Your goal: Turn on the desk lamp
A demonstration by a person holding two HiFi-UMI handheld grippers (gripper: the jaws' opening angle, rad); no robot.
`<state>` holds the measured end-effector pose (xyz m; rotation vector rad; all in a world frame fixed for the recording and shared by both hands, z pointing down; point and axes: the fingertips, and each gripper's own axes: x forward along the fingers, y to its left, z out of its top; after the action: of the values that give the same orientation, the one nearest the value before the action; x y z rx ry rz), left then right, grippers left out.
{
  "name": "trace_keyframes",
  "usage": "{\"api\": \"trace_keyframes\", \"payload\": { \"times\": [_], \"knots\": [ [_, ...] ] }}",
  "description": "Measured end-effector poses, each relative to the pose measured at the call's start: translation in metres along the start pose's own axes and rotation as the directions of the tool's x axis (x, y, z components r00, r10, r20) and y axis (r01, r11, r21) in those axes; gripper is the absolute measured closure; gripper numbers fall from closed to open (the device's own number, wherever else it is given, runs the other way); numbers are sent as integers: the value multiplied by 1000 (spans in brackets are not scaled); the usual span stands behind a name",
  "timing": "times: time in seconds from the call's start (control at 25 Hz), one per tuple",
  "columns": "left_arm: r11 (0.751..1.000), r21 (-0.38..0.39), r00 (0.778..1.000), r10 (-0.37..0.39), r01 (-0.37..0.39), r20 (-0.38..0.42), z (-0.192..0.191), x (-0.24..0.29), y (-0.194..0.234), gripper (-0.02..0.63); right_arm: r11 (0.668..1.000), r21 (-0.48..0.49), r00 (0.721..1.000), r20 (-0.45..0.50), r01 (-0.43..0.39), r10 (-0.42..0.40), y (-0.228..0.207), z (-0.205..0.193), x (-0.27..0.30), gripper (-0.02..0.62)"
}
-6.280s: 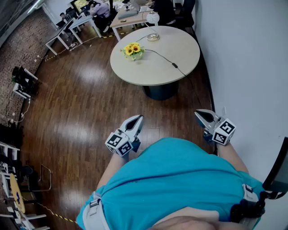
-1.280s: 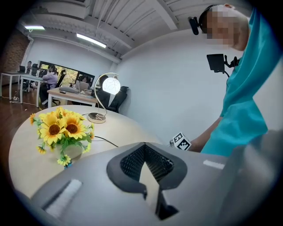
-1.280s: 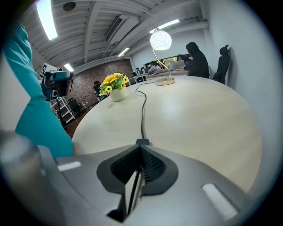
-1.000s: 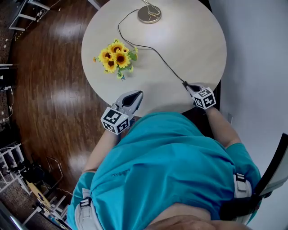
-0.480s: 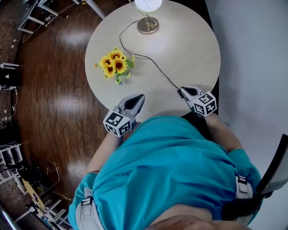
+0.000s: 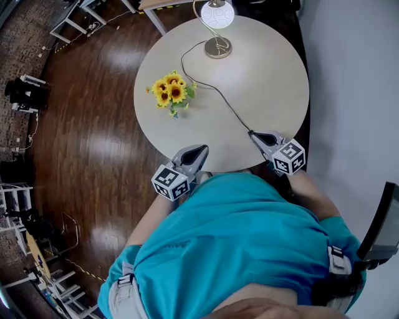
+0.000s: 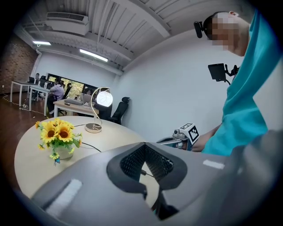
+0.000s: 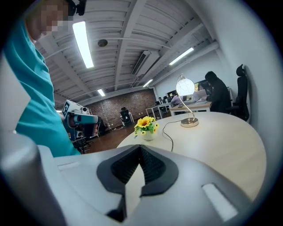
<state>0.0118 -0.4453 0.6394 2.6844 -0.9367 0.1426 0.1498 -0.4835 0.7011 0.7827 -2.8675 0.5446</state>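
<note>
Both pairs of jaws are pressed together, holding nothing. The right gripper [image 6: 257, 136] sits at the near end of the cord [image 6: 215, 92], the left gripper [image 6: 198, 151] at the near edge of the round table [image 6: 274, 75]. The desk lamp [image 6: 217, 15] (globe glowing) stands at the far side, with the sunflowers [image 6: 171, 89] nearer and to its left.

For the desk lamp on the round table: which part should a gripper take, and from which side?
Likely the thin curved stem just above the flat round base, coming from the side nearest the wall: the cord and the sunflowers lie on the other side, and the globe shade looks too round to pinch.
</note>
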Motion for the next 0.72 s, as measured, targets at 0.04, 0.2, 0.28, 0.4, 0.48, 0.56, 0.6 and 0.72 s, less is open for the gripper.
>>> {"api": "trace_keyframes", "payload": {
  "times": [0.04, 0.2, 0.28, 0.4, 0.48, 0.56, 0.6, 0.72],
  "knots": [
    [1000, 3, 1000, 4, -4, 8, 2, -11, -6, 581, 1000, -6, 1000, -1, -1, 1, 11, 0, -2, 594],
    [1000, 29, 998, -6, 4, 58, 15, -49, -10, 581, 999, -35, 1000, -8, 3, -3, 47, 6, 1, 594],
    [999, 39, 997, -25, 22, 78, 19, -71, -8, 581, 999, -47, 1000, -8, 19, -20, 65, 12, 8, 594],
    [997, 56, 993, -65, 60, 98, 20, -123, -13, 581, 996, -71, 998, -1, 61, -61, 113, 16, 19, 594],
    [993, 83, 991, -95, 88, 97, 12, -160, -14, 581, 993, -71, 995, 11, 96, -95, 145, 6, 27, 594],
    [988, 108, 989, -122, 113, 88, 1, -190, -11, 581, 990, -38, 990, 24, 139, -138, 167, -9, 35, 594],
    [985, 119, 988, -133, 123, 84, -2, -203, -6, 581, 988, -19, 987, 25, 156, -156, 178, -16, 40, 594],
    [980, 138, 986, -152, 140, 75, -10, -235, 15, 581, 984, -7, 984, 10, 178, -178, 209, -29, 60, 594]
  ]
}}
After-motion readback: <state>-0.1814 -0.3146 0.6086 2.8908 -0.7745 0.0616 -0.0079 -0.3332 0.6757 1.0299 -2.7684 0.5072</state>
